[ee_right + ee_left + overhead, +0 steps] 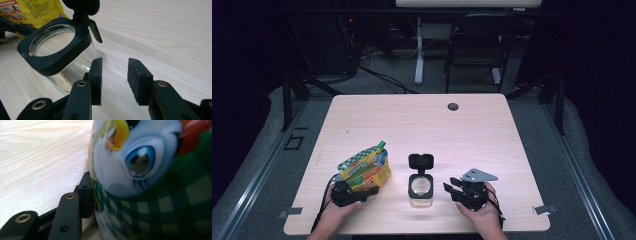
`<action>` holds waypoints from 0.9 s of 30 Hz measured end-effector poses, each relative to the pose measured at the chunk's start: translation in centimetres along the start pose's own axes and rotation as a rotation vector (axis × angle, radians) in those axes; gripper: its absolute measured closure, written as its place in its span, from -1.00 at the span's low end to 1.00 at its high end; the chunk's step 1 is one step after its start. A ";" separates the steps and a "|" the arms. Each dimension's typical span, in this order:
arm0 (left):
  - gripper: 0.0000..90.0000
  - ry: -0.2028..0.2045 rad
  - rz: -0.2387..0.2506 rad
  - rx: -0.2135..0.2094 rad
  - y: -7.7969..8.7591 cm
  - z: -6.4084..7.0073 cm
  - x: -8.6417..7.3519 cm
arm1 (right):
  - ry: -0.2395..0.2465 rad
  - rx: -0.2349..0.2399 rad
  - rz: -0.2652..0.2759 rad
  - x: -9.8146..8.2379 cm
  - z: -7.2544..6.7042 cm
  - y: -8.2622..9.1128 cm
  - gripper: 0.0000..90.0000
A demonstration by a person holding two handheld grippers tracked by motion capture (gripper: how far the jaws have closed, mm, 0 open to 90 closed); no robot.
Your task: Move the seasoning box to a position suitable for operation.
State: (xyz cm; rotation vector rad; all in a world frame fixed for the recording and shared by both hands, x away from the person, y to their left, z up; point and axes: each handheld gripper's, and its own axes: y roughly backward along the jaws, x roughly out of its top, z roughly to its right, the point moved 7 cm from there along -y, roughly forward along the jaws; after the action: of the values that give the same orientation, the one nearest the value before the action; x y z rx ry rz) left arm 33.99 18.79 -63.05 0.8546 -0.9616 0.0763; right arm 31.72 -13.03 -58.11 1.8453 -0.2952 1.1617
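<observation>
We've got the left gripper clamped on the snack bag beside the open jar, right gripper empty and open, so a floppy bag could slip or spill.

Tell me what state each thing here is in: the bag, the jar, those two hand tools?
Bag: lying on the table, gripped at its near end.
Jar: upright, lid flipped open, nearly empty.
Left gripper: fingers pressed on the bag.
Right gripper: open, holding nothing, beside the jar.
</observation>
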 end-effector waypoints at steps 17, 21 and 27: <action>0.25 -0.007 0.028 -0.002 0.4 0.2 0.5 | 0.005 -0.007 0.008 0.1 0.1 0.0 0.40; 0.25 -0.011 0.037 0.009 0.7 0.2 0.7 | 0.007 -0.009 0.009 0.1 0.1 0.0 0.40; 0.25 -0.023 0.047 0.018 1.1 0.3 1.0 | 0.008 -0.011 0.014 0.1 0.1 0.0 0.39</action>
State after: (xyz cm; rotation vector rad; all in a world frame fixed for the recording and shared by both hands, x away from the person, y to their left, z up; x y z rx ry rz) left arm 33.91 19.07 -61.54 0.8513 -1.0037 0.1162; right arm 31.83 -13.04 -58.05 1.8316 -0.3100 1.1745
